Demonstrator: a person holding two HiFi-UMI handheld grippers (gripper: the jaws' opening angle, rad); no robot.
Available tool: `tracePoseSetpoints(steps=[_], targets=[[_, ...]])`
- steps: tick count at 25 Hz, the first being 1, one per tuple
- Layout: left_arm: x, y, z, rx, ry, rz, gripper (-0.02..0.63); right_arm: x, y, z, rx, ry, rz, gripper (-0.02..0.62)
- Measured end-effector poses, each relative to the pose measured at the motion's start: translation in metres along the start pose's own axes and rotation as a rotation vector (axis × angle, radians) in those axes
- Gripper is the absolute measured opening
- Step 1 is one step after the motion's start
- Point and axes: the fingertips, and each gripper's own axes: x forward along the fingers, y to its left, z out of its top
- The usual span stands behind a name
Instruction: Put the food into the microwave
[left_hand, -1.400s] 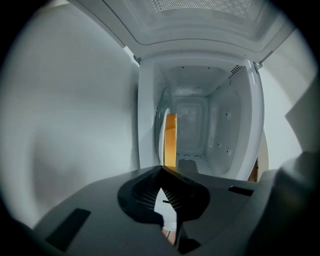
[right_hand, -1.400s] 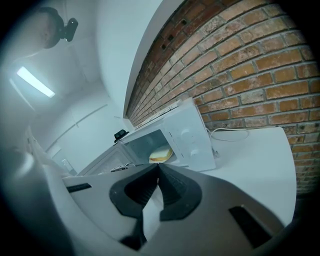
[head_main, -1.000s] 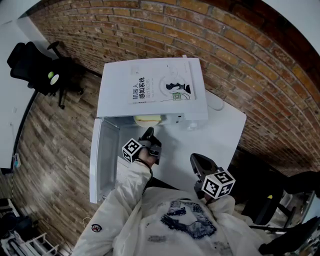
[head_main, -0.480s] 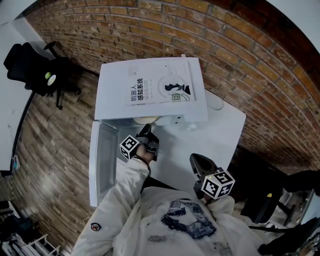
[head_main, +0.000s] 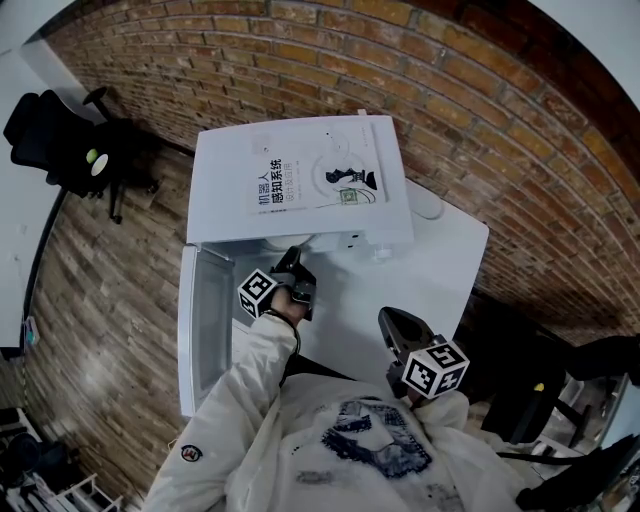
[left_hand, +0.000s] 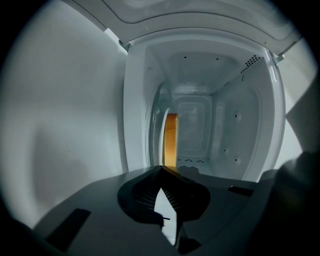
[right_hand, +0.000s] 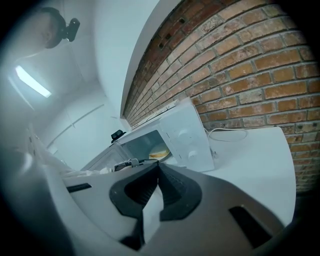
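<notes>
Microwave: one, door open, on table. Food: one piece, inside microwave. Grippers: two. Left gripper at opening, right gripper above table; both pinched closed, nothing held.

"Could you make out the food?"

"Barely. Just past the tips of my left gripper it was only an orange sliver. Its lower end sat hidden behind the jaws, and I couldn't tell what kind it was."

"And from the other side?"

"Far ahead of my right gripper it was a pale disc, too small to name. From above, the microwave roof hid it, and I couldn't see where the left tips ended."
</notes>
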Motion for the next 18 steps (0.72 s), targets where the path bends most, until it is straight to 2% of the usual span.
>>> tracePoseSetpoints(steps=[9, 18], targets=[[-0.014, -0.009, -0.009, 0.029, 0.017, -0.023, 0.008, -0.003, 0.007, -0.002, -0.012, -0.003, 0.024, 0.015], [-0.045, -0.029, -0.030, 0.102, 0.047, -0.063, 0.008, -0.009, 0.022, -0.006, -0.031, -0.010, 0.065, 0.015]])
